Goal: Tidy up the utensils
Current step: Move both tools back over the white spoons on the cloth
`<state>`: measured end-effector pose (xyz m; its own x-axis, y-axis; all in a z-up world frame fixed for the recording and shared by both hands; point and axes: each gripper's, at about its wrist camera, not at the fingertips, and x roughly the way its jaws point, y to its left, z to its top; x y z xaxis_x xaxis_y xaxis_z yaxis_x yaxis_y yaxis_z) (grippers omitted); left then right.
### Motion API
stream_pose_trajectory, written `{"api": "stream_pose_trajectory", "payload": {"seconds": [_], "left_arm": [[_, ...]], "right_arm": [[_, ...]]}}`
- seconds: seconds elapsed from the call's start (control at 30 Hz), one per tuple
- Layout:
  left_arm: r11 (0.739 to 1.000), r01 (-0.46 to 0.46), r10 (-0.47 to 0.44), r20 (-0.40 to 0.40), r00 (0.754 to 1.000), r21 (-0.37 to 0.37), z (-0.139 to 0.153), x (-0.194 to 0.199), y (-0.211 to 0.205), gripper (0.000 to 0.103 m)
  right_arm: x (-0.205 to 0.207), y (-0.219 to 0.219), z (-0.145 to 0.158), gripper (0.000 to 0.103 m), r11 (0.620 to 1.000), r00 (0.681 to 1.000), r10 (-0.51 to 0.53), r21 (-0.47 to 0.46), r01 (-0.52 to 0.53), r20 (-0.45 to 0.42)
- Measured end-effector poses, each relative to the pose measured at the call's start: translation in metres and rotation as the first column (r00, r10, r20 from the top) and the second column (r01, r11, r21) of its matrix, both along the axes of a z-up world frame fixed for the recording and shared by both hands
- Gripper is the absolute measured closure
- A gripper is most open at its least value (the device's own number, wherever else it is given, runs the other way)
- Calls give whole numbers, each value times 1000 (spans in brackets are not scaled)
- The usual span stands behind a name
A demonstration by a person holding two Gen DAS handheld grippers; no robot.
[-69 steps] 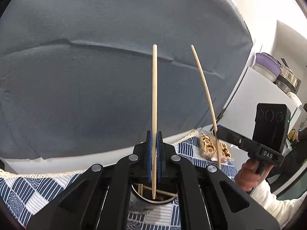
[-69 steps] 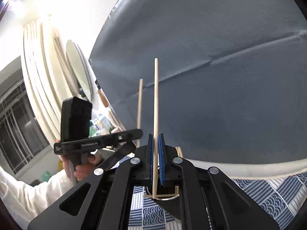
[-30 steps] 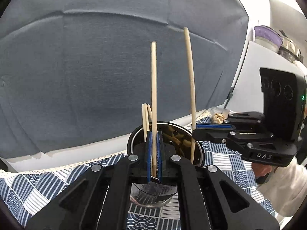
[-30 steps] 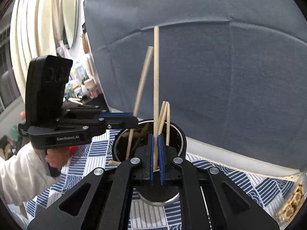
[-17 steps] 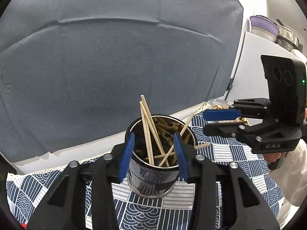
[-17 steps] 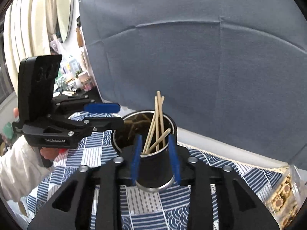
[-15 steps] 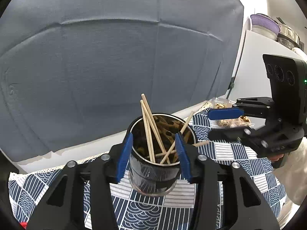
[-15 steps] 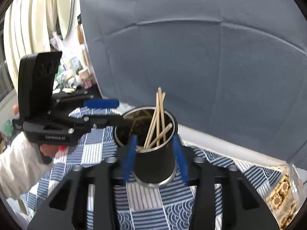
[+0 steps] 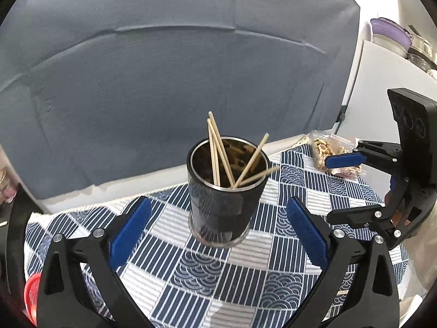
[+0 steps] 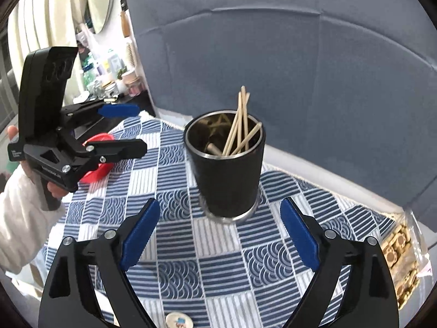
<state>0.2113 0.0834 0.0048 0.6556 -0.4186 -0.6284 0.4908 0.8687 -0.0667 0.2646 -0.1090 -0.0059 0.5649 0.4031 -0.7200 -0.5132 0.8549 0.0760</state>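
Note:
A black metal utensil cup (image 9: 221,207) stands upright on the blue-and-white patterned tablecloth (image 9: 245,273); it also shows in the right wrist view (image 10: 228,175). Several wooden chopsticks (image 9: 218,150) lean inside it, also seen from the right wrist (image 10: 239,125). My left gripper (image 9: 218,232) is open and empty, pulled back in front of the cup; it also appears in the right wrist view (image 10: 123,128). My right gripper (image 10: 220,232) is open and empty, also back from the cup; it appears at the right of the left wrist view (image 9: 347,186).
A clear bag of snacks (image 9: 327,150) lies at the table's far right, also in the right wrist view (image 10: 404,259). A red lid (image 10: 98,158) lies at the left. A small round item (image 10: 179,321) sits at the near edge. A grey backdrop (image 9: 164,68) stands behind.
Both grippers opened and dropped their chopsticks into the cup, then drew back from it with jaws spread wider.

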Motion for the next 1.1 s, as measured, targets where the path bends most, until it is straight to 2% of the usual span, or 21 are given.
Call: {"api": "stream_pose_trajectory", "payload": {"seconds": [0.27, 0.6, 0.9, 1.1], "left_arm": [[997, -59, 60, -30, 998, 39, -2, -35, -6, 6], [988, -132, 141, -101, 985, 84, -19, -77, -9, 6], [967, -224, 243, -167, 956, 125, -46, -108, -7, 6], [940, -284, 322, -214, 922, 189, -72, -123, -8, 6]], "right_arm": [[-26, -10, -10, 16, 999, 999, 32, -26, -33, -41], [-59, -22, -24, 16, 995, 992, 95, -26, -97, -78], [-76, -24, -44, 16, 986, 980, 159, -27, -163, -121], [-83, -22, -62, 16, 977, 967, 202, -40, -210, -155]]}}
